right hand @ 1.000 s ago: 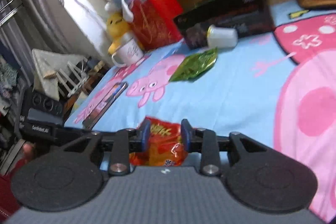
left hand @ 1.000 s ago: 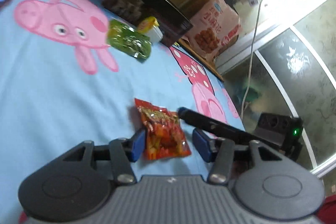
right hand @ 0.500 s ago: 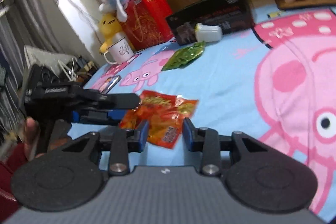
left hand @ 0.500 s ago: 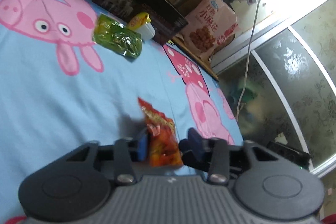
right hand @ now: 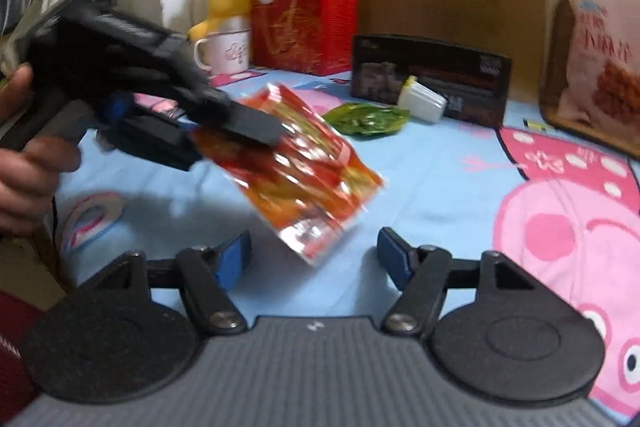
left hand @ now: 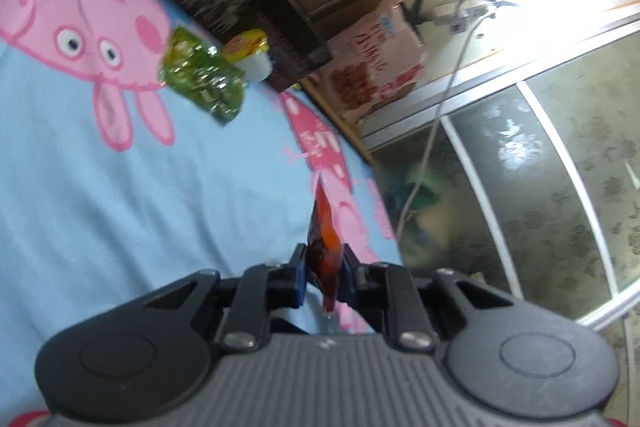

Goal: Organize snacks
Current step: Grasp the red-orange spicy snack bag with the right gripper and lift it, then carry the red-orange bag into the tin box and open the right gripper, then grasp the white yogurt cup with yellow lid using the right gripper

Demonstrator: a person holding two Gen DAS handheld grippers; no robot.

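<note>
Red packet: the red packet point(right hand: 296, 167) hangs clear of the bed point(right hand: 432, 187), pinched at one end by the left gripper point(left hand: 324, 265); its long axis slopes down and away from that grip, the free corner lowest.
Left jaws: have just been closing and now press on the red packet, seen edge-on between them in the left wrist view.
Right jaws: the right gripper point(right hand: 314, 253) has just been opening; its jaws stand wide with nothing pressed, the packet's low corner hanging just ahead of them and between their lines.
Key relation: the packet lies straight ahead of the right jaws and slightly above, but only the left holds it, so I judge the carry belongs to the left hand.
Likely goal: the green packet point(right hand: 366, 117) and a small white tub point(right hand: 422, 101) lie up the bed against a dark box point(right hand: 432, 79); the red packet probably joins them, well apart from here.
Writing: the pink bag point(right hand: 604, 67) carries large characters, too blurred to read; print on the red box point(right hand: 304, 23) and dark box is not legible.
</note>
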